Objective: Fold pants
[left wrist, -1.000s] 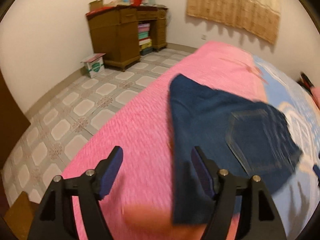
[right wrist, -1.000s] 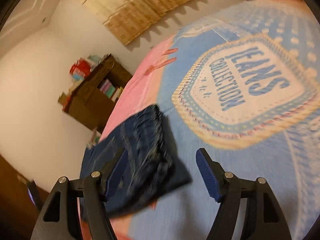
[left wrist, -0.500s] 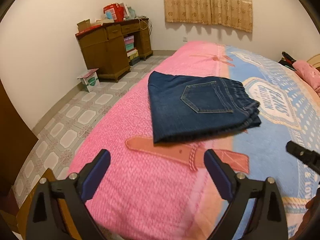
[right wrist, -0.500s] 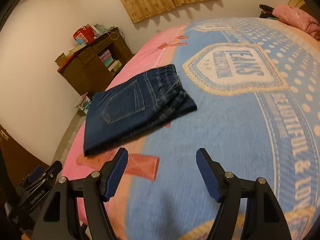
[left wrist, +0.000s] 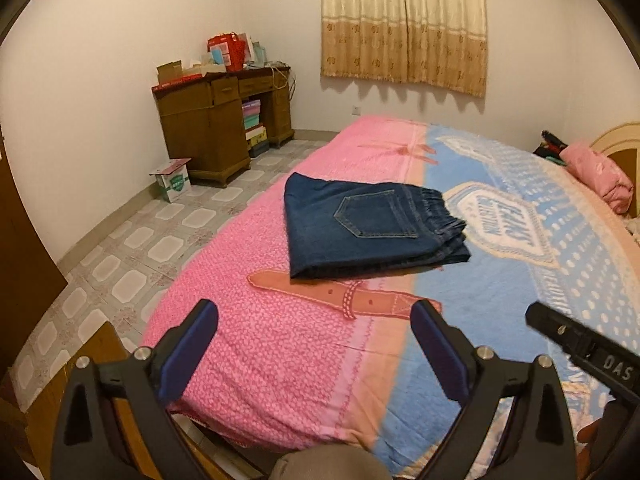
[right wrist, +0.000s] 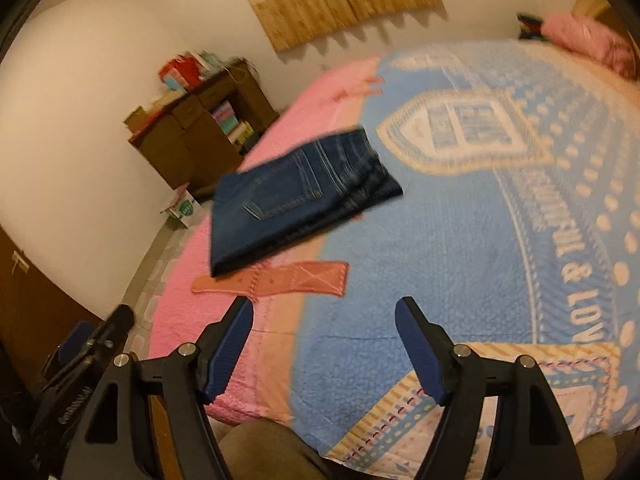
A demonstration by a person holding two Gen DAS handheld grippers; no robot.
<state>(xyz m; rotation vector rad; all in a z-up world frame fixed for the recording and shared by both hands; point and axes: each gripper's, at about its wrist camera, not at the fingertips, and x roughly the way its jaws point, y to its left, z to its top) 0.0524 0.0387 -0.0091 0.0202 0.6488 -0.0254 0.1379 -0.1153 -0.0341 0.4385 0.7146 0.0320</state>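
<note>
Since a second ago both grippers have drawn back from the folded dark-blue denim pants (left wrist: 370, 226), which then lay right between and beside the jaws and now sit well ahead of them on the pink-and-blue fleece bedspread (left wrist: 280, 360). The left gripper (left wrist: 314, 344) hangs over the near edge of the bed with its jaws spread wide and nothing between them; the pants lie beyond its fingertips, roughly centred on the gap, past the printed salmon-coloured belt strap (left wrist: 340, 298) that runs across just in front of the fold's near edge. The right gripper (right wrist: 324, 350) also has its jaws wide apart and empty; in its blurred view the pants (right wrist: 296, 200) lie ahead and off to the left of the left finger, with the same strap (right wrist: 276, 278) between them and the jaws. The pants rest flat as a rectangular stack, one back pocket (left wrist: 376, 212) facing up and the gathered waistband toward the right. Ahead and left of the left jaws, a brown wooden desk (left wrist: 216, 124) stands against the wall.
</note>
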